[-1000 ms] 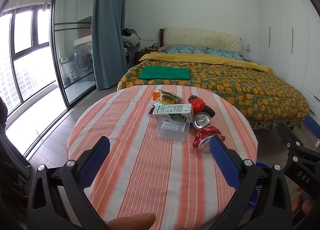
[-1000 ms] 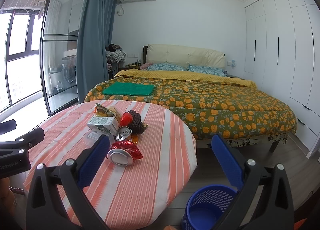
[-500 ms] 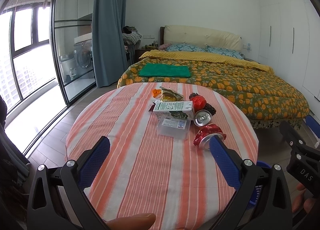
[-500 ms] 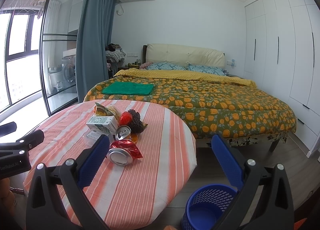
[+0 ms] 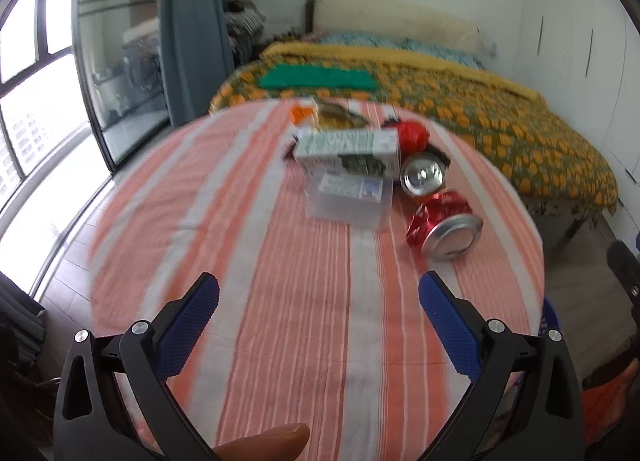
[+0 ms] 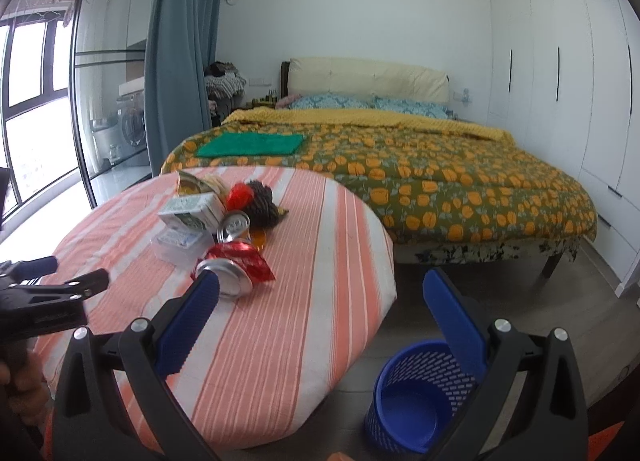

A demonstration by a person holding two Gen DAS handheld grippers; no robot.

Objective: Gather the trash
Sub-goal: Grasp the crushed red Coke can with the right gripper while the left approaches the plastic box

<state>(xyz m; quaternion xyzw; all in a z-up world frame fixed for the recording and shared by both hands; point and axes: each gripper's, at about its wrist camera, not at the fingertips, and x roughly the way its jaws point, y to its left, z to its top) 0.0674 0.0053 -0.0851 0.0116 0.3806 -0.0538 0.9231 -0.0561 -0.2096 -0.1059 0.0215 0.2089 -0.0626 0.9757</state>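
Observation:
A pile of trash lies on the round striped table (image 5: 280, 301): a green-white carton (image 5: 348, 149), a clear plastic box (image 5: 348, 197), an upright can (image 5: 423, 179), a crushed red can (image 5: 444, 225) and wrappers behind. My left gripper (image 5: 318, 303) is open above the near table, short of the pile. The right wrist view shows the same carton (image 6: 192, 213), the crushed red can (image 6: 232, 269) and a blue wastebasket (image 6: 420, 393) on the floor. My right gripper (image 6: 320, 305) is open, its left finger just before the crushed can. The left gripper (image 6: 52, 285) shows at the left edge.
A bed with an orange-patterned cover (image 6: 420, 181) and a green cloth (image 6: 248, 145) stands behind the table. Glass doors and a blue curtain (image 6: 176, 53) are at the left, white wardrobes (image 6: 560, 81) at the right. Floor lies between table and bed.
My left gripper has moved forward and tilted down toward the pile, and its view is blurred. My right gripper has shifted slightly closer to the table and basket.

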